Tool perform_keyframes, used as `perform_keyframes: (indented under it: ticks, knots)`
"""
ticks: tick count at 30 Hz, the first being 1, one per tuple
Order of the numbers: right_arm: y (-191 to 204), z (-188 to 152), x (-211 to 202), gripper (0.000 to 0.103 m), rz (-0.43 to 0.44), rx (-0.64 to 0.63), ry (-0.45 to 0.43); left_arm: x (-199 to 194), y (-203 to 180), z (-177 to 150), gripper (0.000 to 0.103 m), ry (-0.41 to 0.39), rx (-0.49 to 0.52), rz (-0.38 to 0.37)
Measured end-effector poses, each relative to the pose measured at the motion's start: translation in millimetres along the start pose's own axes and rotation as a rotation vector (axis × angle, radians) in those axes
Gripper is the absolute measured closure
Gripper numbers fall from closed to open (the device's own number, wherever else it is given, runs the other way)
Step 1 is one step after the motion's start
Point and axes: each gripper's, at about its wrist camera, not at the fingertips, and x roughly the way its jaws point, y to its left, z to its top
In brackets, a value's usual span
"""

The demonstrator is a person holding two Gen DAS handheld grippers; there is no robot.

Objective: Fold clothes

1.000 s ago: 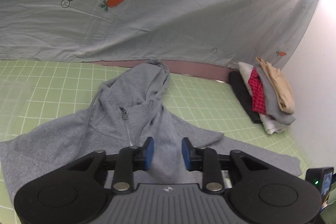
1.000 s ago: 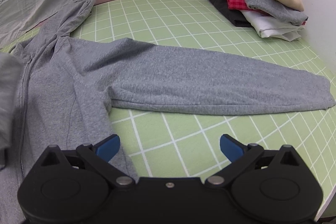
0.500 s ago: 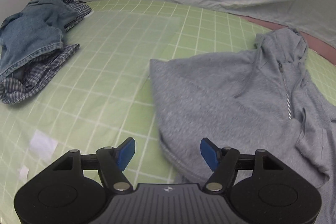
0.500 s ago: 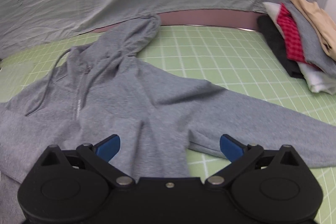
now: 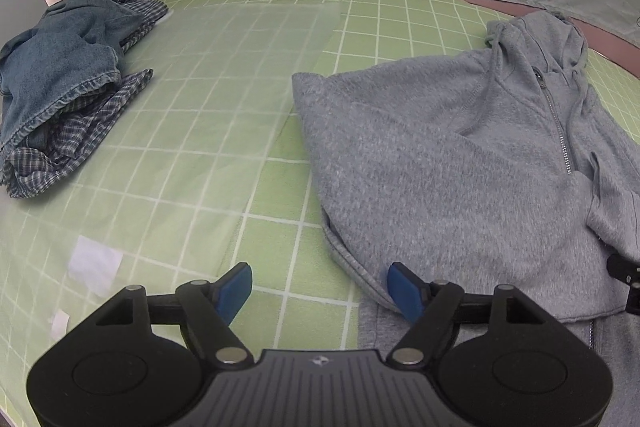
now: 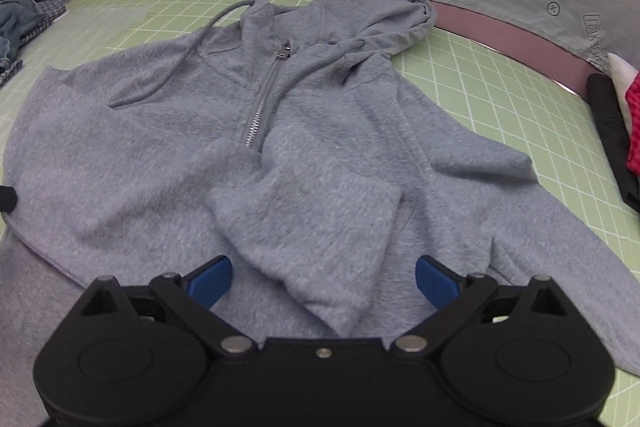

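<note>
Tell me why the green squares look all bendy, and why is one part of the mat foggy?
In the left wrist view, the fisheye lens curves the green mat; a pale see-through sheet makes that part look milky. In the right wrist view, the gray hoodie looks soft and slightly blurry, and the picture darkens at the rounded corners.

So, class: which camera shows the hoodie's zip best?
The right wrist view: the zip runs down the hoodie near frame centre, facing the camera. The left wrist view shows it too, but squeezed towards the right edge.
</note>
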Motion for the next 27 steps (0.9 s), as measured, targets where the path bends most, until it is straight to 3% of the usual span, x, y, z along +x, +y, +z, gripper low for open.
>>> perform_keyframes:
  ticks: [1,4,7,8,11,15,18,23,27]
  knots:
    - [-3.9,0.5,0.6,0.011,-0.005,0.014,-0.003,-0.5,0.6,0.3,0.027,-0.002,-0.004,-0.002]
    - [-11.0,-0.6,-0.7,0.032,0.003,0.036,-0.008,-2.2,2.5,2.2,0.027,-0.014,-0.022,-0.005]
    - [-16.1,-1.4,-4.1,0.06,0.013,0.056,-0.026,-2.4,2.7,2.3,0.027,-0.014,-0.029,-0.004]
    - [-19.1,-0.9,-6.5,0.077,0.002,0.072,-0.038,-2.3,2.6,1.9,0.027,-0.013,-0.029,-0.003]
    - [-34.7,1.9,-18.8,0.089,-0.064,0.151,-0.107,-2.2,3.0,1.0,0.027,-0.009,-0.034,-0.003]
    - [-71.5,-3.0,-36.8,0.089,-0.176,0.307,-0.192,-3.0,3.7,2.2,0.026,-0.015,-0.047,-0.017]
    - [-99.5,-11.8,-35.5,0.089,-0.235,0.434,-0.167,-1.8,0.0,2.3,0.026,-0.009,-0.019,0.007]
    - [-121.1,-30.3,-18.7,0.074,-0.168,0.576,-0.07,2.0,-2.2,3.0,0.026,0.004,-0.002,-0.003]
    - [-128.3,-34.3,-11.0,0.06,-0.12,0.645,-0.056,5.1,-7.4,6.4,0.026,0.002,0.033,-0.006]
